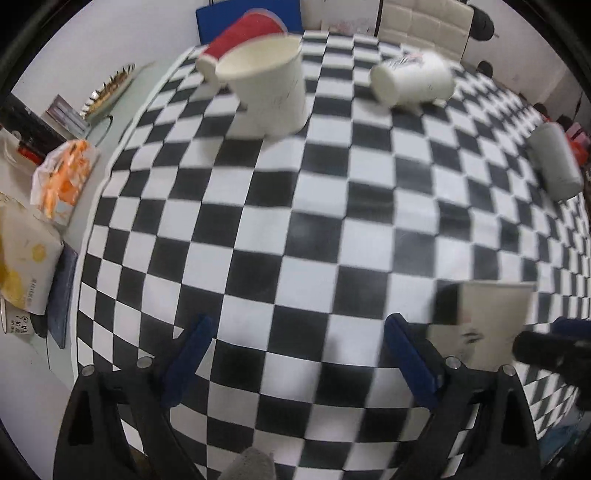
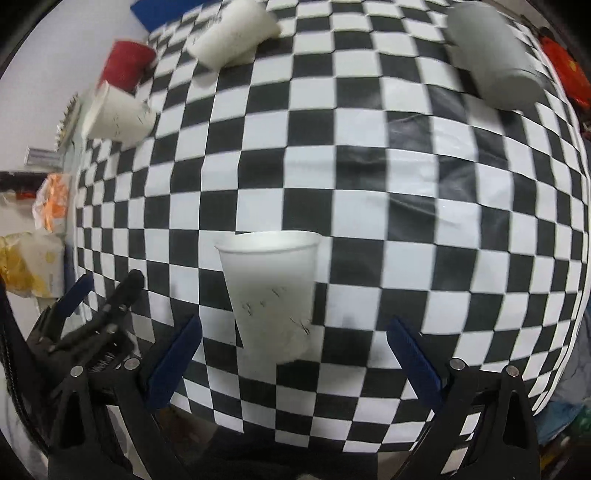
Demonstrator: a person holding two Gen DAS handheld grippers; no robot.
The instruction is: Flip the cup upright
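Right wrist view: right gripper (image 2: 293,336) spread wide, blue fingers (image 2: 173,362) standing well clear on both sides of a white cup (image 2: 271,291); nothing gripped; cup stands upright, mouth up, on the checkered tablecloth (image 2: 369,184), between the fingers but touching neither, dark scuff marks low on its wall. Left gripper (image 2: 99,302) shows at lower left, beside the cloth's edge. Far side of the cloth: grey cup (image 2: 495,55) on its side at upper right; white printed cup (image 2: 232,33) on its side at top; red cup (image 2: 127,64) and a second white cup (image 2: 118,118) near the left edge, tilt hard to judge through the blur.

Left wrist view: left gripper (image 1: 295,362) also wide open, holding nothing, only bare checkered tablecloth (image 1: 295,221) between its fingers (image 1: 188,362); the upright white cup (image 1: 487,317) appears at lower right, just beyond the right-hand finger, with the right gripper (image 1: 546,347) dark and blurred beside it. Farther off: second white cup (image 1: 273,88) standing mouth up, the red cup (image 1: 243,33) leaning behind it, touching or overlapping, cannot tell which; white printed cup (image 1: 413,79) lying on its side; grey cup (image 1: 554,162) lying at the right edge. Off the cloth at left: orange-and-white bag (image 1: 61,177) and a white-and-yellow packet (image 1: 26,258).
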